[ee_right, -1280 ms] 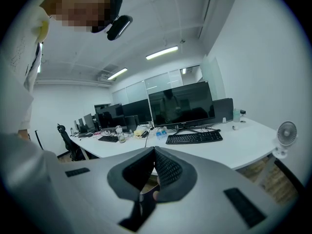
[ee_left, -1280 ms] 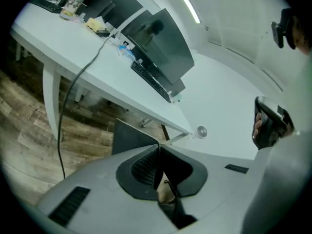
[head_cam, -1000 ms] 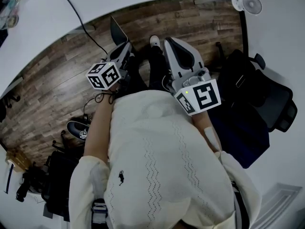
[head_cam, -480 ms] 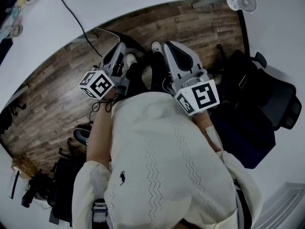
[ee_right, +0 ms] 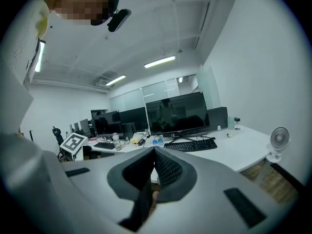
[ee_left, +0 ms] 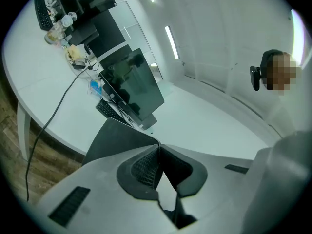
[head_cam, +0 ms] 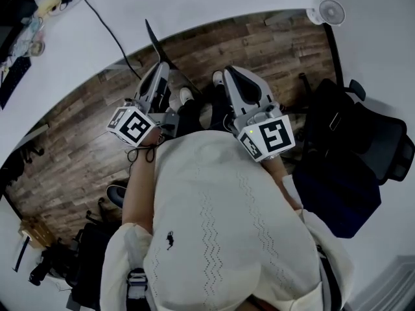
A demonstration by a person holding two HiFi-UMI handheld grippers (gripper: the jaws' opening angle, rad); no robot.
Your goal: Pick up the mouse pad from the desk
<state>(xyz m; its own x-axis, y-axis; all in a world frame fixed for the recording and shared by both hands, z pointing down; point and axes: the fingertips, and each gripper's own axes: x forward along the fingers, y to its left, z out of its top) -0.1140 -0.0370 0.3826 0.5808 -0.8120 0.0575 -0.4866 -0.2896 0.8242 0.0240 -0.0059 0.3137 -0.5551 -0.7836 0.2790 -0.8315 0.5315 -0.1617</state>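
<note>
Mouse pad (ee_left: 117,139): dark sheet, in air near tabletop (ee_left: 44,96) | left gripper (ee_left: 159,149): jaws clamped on its corner | right gripper (ee_right: 154,152): jaws together, empty

No legible lettering anywhere; only a small dark emblem (head_cam: 167,241) on the sweater (head_cam: 227,199).

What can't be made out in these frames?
Thin black mouse pad: lower part hidden behind left gripper, left gripper view; edge-on in head view.
White curved desk: cut off by top edge, head view.
Small desk clutter: too small to identify, left gripper view.
Wood-plank floor: near part hidden by cream knit sweater, head view.
</note>
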